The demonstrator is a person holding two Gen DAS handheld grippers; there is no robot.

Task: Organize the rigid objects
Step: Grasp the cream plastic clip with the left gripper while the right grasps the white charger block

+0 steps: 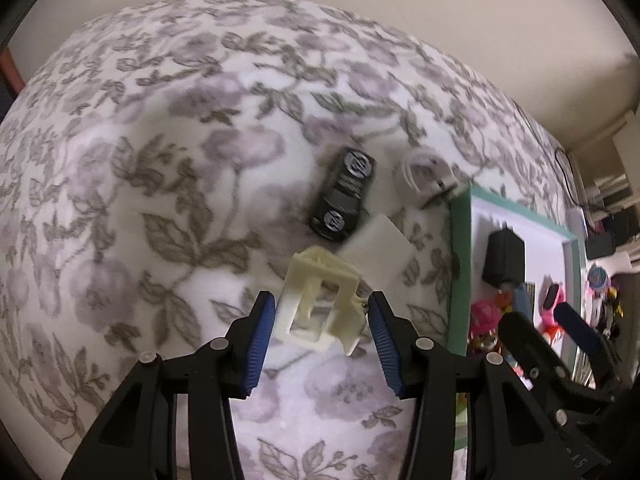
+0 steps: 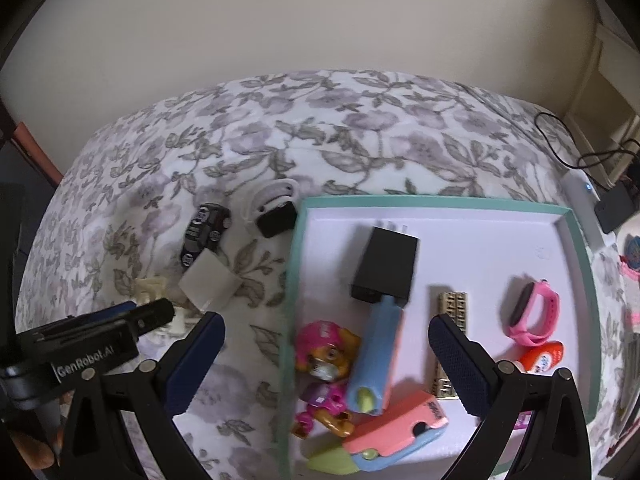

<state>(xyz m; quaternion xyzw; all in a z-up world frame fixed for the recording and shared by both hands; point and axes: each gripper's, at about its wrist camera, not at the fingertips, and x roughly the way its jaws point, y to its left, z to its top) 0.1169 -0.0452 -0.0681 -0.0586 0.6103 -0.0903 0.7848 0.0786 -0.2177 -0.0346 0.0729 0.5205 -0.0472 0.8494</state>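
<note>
My left gripper [image 1: 320, 316] points down at the floral bedspread [image 1: 160, 160], its blue pads against both sides of a cream plastic frame piece [image 1: 320, 300] that sits tilted between them. In the right wrist view that piece [image 2: 150, 288] shows just beyond the left gripper [image 2: 152, 316]. Past it lie a white square block [image 1: 378, 248], a black toy car [image 1: 344, 196] and a white ring [image 1: 420, 172]. My right gripper [image 2: 326, 320] is open with nothing in it. It hangs over the teal-rimmed tray [image 2: 400, 200], above a pup toy [image 2: 324, 352] and a blue tube [image 2: 376, 352].
The tray also holds a black charger [image 2: 386, 268], a gold strip [image 2: 452, 308], a pink watch [image 2: 532, 316], an orange item [image 2: 540, 356] and a pink case [image 2: 396, 428]. A small black box [image 2: 276, 220] lies by its left corner. Cables and a shelf sit far right.
</note>
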